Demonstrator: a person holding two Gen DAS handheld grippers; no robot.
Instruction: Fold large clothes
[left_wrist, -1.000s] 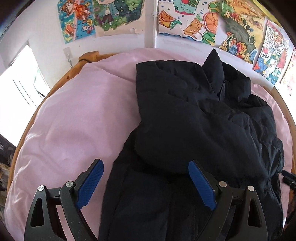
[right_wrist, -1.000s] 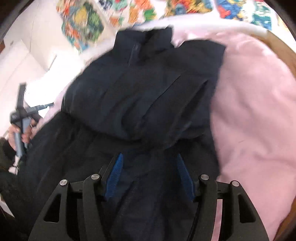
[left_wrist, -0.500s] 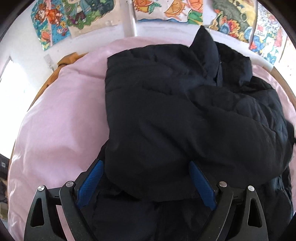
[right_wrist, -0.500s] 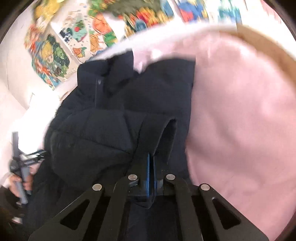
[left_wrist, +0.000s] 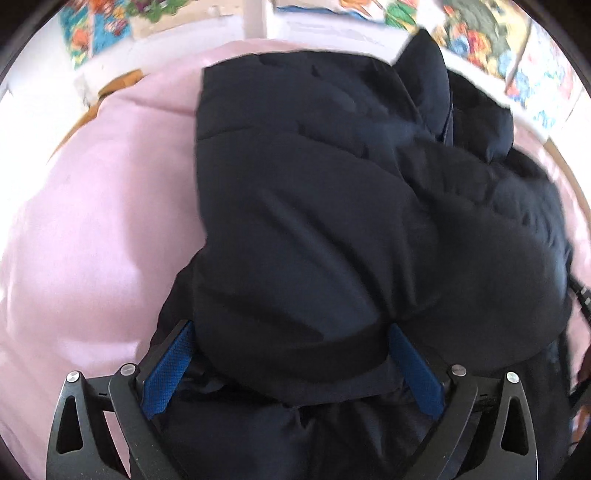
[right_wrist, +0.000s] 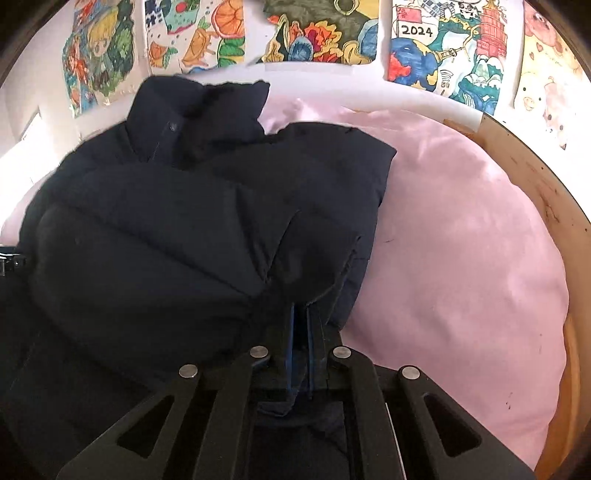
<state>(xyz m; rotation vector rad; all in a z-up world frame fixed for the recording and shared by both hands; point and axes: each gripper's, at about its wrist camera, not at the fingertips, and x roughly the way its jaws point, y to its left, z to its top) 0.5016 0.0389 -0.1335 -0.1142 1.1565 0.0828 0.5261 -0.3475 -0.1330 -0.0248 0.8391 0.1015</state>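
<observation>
Navy jacket (left_wrist: 332, 221) on plain pink sheet (left_wrist: 92, 240).

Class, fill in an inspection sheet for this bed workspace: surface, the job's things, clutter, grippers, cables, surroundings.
Surface: pink bedding in a wooden bed frame.
Job's things: dark padded jacket, partly folded, collar towards the wall.
Clutter: nothing seen.
Grippers: left gripper opening, straddling a jacket fold; right gripper shut on a jacket edge.
Cables: nothing seen.
Surroundings: colourful drawings on the white wall.
</observation>
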